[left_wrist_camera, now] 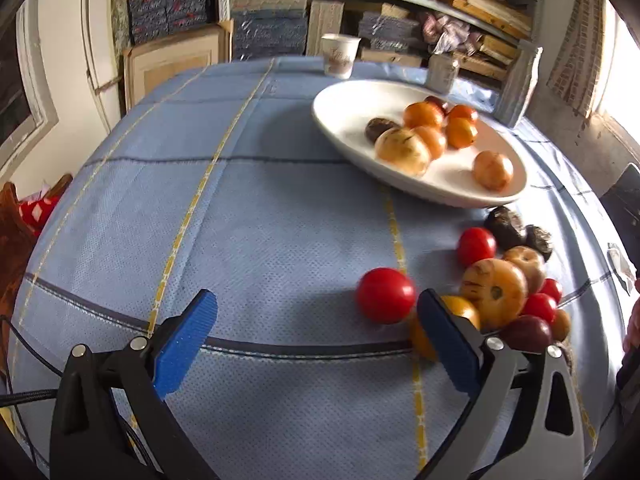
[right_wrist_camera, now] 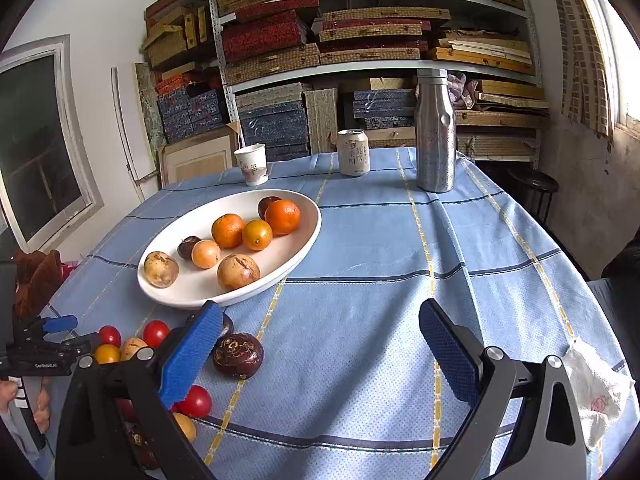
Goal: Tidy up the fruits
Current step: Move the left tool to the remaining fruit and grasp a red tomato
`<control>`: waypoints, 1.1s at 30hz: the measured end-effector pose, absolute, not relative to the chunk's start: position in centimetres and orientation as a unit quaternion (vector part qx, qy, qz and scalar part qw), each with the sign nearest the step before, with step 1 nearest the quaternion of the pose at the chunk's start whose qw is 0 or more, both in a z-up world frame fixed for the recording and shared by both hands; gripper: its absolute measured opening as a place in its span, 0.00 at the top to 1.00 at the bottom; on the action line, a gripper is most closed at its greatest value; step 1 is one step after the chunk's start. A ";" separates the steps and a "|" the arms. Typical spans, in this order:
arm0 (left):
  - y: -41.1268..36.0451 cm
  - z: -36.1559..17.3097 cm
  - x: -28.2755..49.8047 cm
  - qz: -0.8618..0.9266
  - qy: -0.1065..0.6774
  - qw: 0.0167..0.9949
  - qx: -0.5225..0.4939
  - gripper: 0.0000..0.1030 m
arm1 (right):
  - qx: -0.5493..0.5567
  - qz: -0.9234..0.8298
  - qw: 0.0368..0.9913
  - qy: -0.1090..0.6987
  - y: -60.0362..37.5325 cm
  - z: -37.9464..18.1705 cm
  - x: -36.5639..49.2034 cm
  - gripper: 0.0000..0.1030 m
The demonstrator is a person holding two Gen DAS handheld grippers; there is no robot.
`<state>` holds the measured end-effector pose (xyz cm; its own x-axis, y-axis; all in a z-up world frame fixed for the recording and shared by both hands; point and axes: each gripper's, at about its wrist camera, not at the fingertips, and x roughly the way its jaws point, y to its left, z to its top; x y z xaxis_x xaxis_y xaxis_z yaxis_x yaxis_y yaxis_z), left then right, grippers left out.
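From the left wrist camera, the left gripper (left_wrist_camera: 316, 334) hangs low over the bench (left_wrist_camera: 280, 220), which is covered with a blue checked cloth. Its blue fingers (left_wrist_camera: 186, 344) stand wide apart with nothing between them. A red tomato (left_wrist_camera: 385, 295) lies on the cloth just inside the right finger, apart from both pads. Behind that finger sits a loose heap of fruit (left_wrist_camera: 508, 284): a pale orange-brown one with a dark stem scar, small red tomatoes, a yellow one partly hidden by the finger, a dark purple one, and two dark brown ones at the far edge. Beyond the heap a white oval plate (left_wrist_camera: 348, 120) holds orange, tan and dark fruits. A paper cup (left_wrist_camera: 340, 55) and a can (left_wrist_camera: 442, 72) stand near the far edge of the bench.

From the right wrist camera, the right gripper (right_wrist_camera: 322, 346) is likewise spread wide and holds nothing; bare cloth shows between its fingers (right_wrist_camera: 192, 354). A dark brown fruit (right_wrist_camera: 238, 355) rests on the cloth just right of the left finger. More tomatoes and yellow fruits lie behind and below that finger. The left gripper (right_wrist_camera: 60, 330) shows at the left edge, near this heap. The plate (right_wrist_camera: 308, 236) lies beyond, carrying eight fruits. Further back stand the cup (right_wrist_camera: 252, 164), the can (right_wrist_camera: 353, 153) and a tall steel bottle (right_wrist_camera: 435, 130). A crumpled white tissue (right_wrist_camera: 596, 392) lies at the right edge of the bench (right_wrist_camera: 380, 280).
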<state>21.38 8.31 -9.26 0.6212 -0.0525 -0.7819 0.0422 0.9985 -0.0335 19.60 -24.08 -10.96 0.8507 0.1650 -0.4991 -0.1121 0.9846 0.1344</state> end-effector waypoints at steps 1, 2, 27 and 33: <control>8.6 -9.3 21.4 -0.029 0.438 0.898 -0.015 0.04 | 0.050 0.072 0.961 0.263 -24.1 -11.0 19.6 0.03; 9.2 -9.2 21.4 -0.023 0.437 0.899 -0.021 0.04 | 0.051 0.072 0.961 0.263 -24.1 -10.9 19.6 0.03; 10.4 -8.1 23.3 -0.008 0.383 0.924 0.000 0.39 | 0.051 0.077 0.961 0.262 -24.0 -11.0 19.4 0.03; 10.5 -8.8 23.6 -0.025 0.400 0.916 -0.010 0.53 | 0.049 0.079 0.960 0.264 -23.9 -11.0 19.5 0.03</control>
<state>23.64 10.48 -8.83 0.6788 -0.0536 -0.7324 0.0370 0.9986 -0.0387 19.45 -23.85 -10.98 0.8486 0.1772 -0.4985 -0.1256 0.9828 0.1354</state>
